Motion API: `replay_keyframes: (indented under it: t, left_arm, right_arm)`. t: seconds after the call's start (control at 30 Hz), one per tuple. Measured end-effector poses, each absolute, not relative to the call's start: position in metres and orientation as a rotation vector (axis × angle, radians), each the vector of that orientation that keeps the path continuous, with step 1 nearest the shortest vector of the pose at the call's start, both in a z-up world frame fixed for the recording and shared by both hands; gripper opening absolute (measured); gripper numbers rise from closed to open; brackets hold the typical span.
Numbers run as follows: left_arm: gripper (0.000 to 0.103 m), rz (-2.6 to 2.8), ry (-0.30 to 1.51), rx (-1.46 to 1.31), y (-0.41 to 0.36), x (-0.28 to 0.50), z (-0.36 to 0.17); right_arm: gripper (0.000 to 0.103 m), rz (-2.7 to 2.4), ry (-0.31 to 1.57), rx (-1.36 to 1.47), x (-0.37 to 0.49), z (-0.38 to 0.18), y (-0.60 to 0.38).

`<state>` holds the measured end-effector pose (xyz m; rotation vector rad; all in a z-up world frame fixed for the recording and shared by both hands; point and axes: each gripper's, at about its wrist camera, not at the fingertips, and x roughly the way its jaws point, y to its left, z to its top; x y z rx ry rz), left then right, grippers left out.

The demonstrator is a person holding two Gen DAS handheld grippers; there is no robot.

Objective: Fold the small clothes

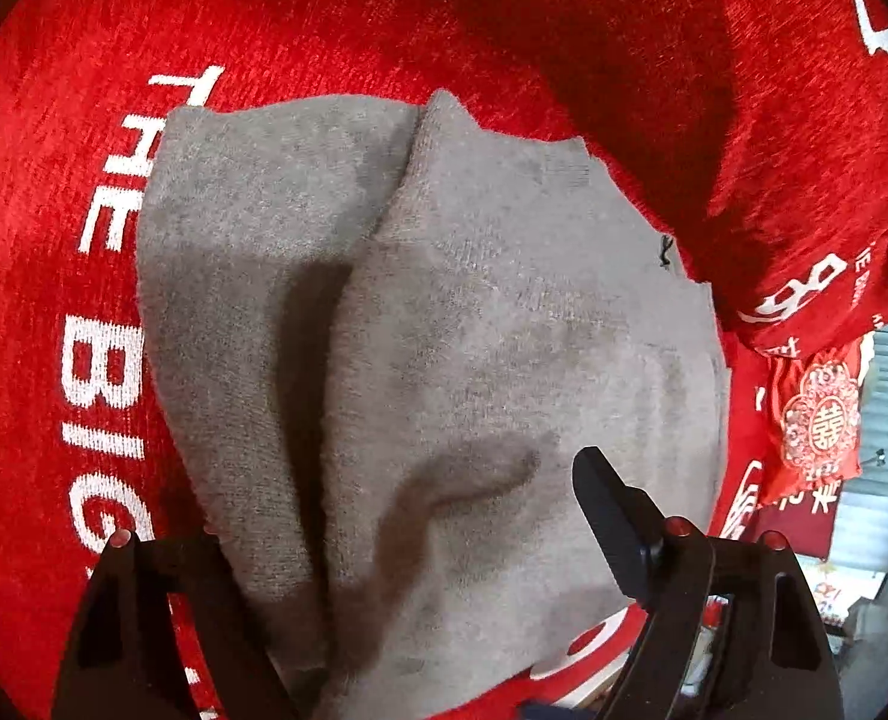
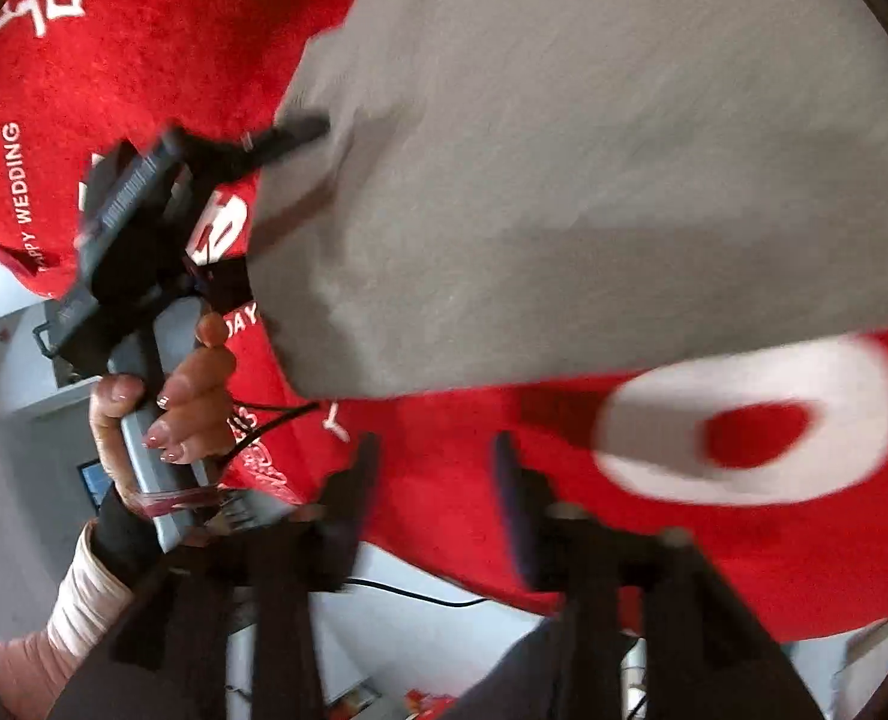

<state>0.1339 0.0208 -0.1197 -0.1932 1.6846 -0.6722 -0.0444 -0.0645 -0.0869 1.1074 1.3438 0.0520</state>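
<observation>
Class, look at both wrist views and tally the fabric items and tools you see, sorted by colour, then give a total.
Grey: 1, the grey garment
Red: 1, the red printed cloth underneath it
Black: 2, the left gripper and the right gripper
Total: 4

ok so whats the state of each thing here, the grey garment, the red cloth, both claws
grey garment: lying on the red cloth, creased, one long fold ridge down its middle, near edge between the left claw's fingers
red cloth: spread under the garment, draped over the edge
left claw: open, fingers either side of the garment's near edge
right claw: open, holding nothing, over the red cloth beside the garment
</observation>
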Motion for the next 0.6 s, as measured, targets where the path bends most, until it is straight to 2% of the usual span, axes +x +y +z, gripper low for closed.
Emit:
replay_keyframes:
  t: [0.1, 0.13, 0.17, 0.2, 0.23, 0.3, 0.33, 0.4, 0.6]
  left_arm:
    - [0.086, -0.651, 1.676, -0.163, 0.013, 0.132, -0.12]
    - [0.086, -0.644, 1.668, -0.143, 0.01, 0.131, -0.119]
    - [0.086, -0.639, 1.66, -0.122, 0.003, 0.129, -0.119]
    - [0.078, -0.632, 1.651, -0.102, 0.001, 0.127, -0.118]
    - [0.072, -0.609, 1.636, -0.054, -0.002, 0.125, -0.117]
    - [0.05, -0.587, 1.615, 0.016, -0.006, 0.123, -0.116]
    - [0.045, -0.589, 1.603, 0.033, -0.006, 0.122, -0.115]
    - [0.022, -0.594, 1.588, 0.042, -0.005, 0.122, -0.112]
    - [0.017, -0.589, 1.559, -0.003, -0.003, 0.125, -0.1]
  right_arm:
    - [0.052, -0.025, 1.262, 1.02, -0.037, -0.066, -0.099]
    - [0.049, -0.056, 1.242, 0.998, -0.031, -0.061, -0.108]
    - [0.033, -0.081, 1.23, 0.981, -0.028, -0.059, -0.115]
    - [0.013, -0.109, 1.225, 0.96, -0.021, -0.058, -0.123]
    - [0.01, -0.141, 1.222, 0.932, -0.013, -0.059, -0.13]
    - [0.009, -0.165, 1.227, 0.891, 0.002, -0.067, -0.137]
    - [0.009, -0.162, 1.242, 0.873, 0.011, -0.071, -0.136]
    - [0.009, -0.143, 1.322, 0.831, 0.021, -0.093, -0.133]
    - [0.009, -0.074, 1.326, 0.809, 0.019, -0.102, -0.126]
